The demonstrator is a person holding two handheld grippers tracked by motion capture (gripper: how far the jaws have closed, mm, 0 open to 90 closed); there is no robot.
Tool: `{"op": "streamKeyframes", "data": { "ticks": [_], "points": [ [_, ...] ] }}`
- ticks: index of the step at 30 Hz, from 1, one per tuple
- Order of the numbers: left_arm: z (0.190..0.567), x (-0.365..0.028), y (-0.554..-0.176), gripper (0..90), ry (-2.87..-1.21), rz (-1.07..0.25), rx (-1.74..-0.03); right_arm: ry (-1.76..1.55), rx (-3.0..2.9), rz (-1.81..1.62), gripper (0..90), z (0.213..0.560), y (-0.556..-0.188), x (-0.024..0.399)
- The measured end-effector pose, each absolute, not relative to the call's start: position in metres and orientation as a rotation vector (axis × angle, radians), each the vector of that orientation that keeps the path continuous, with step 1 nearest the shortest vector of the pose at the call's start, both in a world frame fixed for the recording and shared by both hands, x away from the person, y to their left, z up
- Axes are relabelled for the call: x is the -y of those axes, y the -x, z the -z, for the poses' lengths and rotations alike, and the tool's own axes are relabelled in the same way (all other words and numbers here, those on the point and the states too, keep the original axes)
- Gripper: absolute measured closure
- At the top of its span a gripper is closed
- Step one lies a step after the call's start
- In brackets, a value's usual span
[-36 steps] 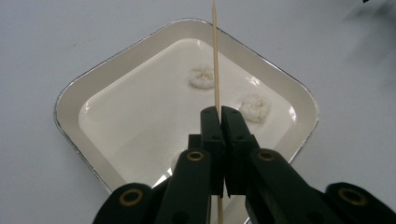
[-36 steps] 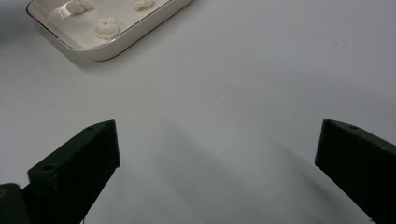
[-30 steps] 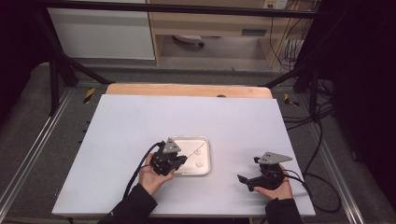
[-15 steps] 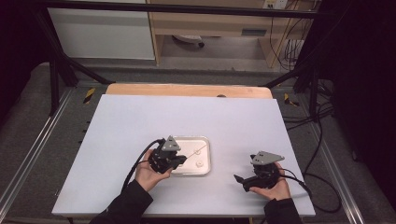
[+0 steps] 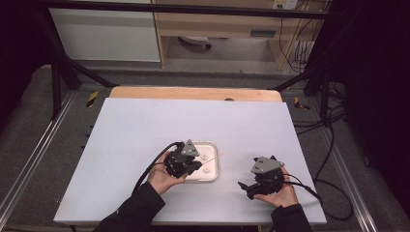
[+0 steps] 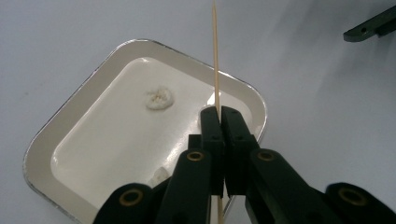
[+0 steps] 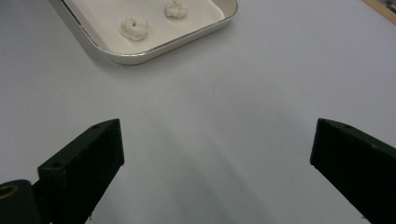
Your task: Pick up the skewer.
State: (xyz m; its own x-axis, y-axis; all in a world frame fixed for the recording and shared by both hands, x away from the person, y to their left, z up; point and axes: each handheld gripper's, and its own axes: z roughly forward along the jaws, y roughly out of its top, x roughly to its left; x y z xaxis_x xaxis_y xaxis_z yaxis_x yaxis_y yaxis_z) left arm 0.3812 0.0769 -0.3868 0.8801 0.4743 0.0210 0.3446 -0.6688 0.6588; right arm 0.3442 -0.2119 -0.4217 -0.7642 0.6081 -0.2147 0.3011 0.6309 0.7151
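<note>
The skewer (image 6: 215,56) looks like pale, matt wood — thin and smooth. The tray (image 6: 60,130) has a glossy cream inside and a shiny metal-looking rim. Two white pieces (image 7: 134,27) in it look rough and crumbly. The table (image 5: 145,121) is matt and smooth; its far edge strip (image 5: 193,93) — bare wood.
</note>
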Motion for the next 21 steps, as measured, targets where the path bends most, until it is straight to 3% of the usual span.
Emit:
{"op": "streamKeyframes", "data": {
  "ticks": [13, 21],
  "points": [
    [0.384, -0.041, -0.379, 88.5, -2.442, -0.232, -0.487, -0.536, -2.428, -0.837, 8.1, 0.416, -0.344, 0.196],
    [0.388, -0.023, -0.379, 88.5, -2.482, -0.207, -0.445, -0.401, -2.406, -0.804, 16.2, 0.415, -0.344, 0.192]
  ]
}}
